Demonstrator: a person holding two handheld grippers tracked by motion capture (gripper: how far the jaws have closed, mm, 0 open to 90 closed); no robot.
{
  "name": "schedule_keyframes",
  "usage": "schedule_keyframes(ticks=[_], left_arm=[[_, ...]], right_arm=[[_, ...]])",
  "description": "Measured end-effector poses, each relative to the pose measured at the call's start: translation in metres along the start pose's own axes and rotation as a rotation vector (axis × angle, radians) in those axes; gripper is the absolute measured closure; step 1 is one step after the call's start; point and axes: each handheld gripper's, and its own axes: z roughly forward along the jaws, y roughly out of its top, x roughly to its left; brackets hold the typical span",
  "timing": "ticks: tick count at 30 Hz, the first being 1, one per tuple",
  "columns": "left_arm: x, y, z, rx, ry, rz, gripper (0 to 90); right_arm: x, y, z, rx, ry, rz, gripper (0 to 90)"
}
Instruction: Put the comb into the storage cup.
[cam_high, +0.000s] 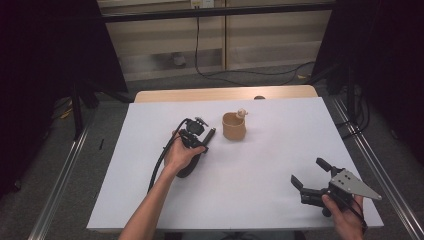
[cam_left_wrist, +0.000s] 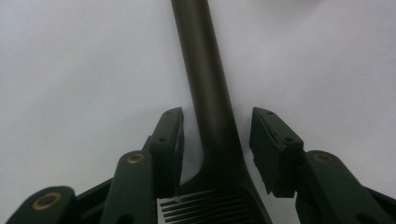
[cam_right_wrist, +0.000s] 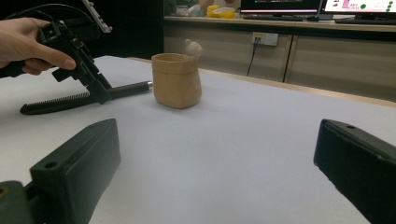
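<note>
Comb: we see a long black plastic comb (cam_right_wrist: 79, 97) lying flat on the white table (cam_high: 260, 170), just left of the tan clay cup (cam_high: 233, 126), handle tip toward the cup.
Left gripper (cam_left_wrist: 217, 135): jaws straddle the comb handle, pads not yet pressing.
Progress: we judge the grasp unfinished; lifting remains.
Right gripper (cam_high: 310, 179): jaws wide apart, holding nothing, well right of the cup.
Unclear: the cup's inside is hidden; its small pale rim figure (cam_right_wrist: 192, 47) is hard to make out.
</note>
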Motion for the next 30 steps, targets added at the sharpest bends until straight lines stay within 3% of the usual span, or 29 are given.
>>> schedule_keyframes(ticks=[10, 18, 23, 30], left_arm=[[0.0037, 0.0000, -0.0006, 0.002, -0.008, -0.037, 66.0], [0.0012, 0.0022, 0.0001, 0.014, 0.016, -0.055, 72.3], [0.0022, 0.0026, -0.0002, 0.021, 0.011, -0.059, 72.6], [0.0070, 0.0024, -0.0006, 0.013, -0.019, -0.102, 72.8]], right_arm=[[0.0015, 0.0001, -0.0006, -0.002, -0.002, -0.003, 0.0], [0.0016, 0.0000, -0.0006, -0.002, -0.001, -0.003, 0.0], [0.0015, 0.0002, -0.0011, -0.001, 0.000, -0.001, 0.0], [0.0006, 0.0001, -0.0012, 0.000, 0.002, 0.003, 0.0]])
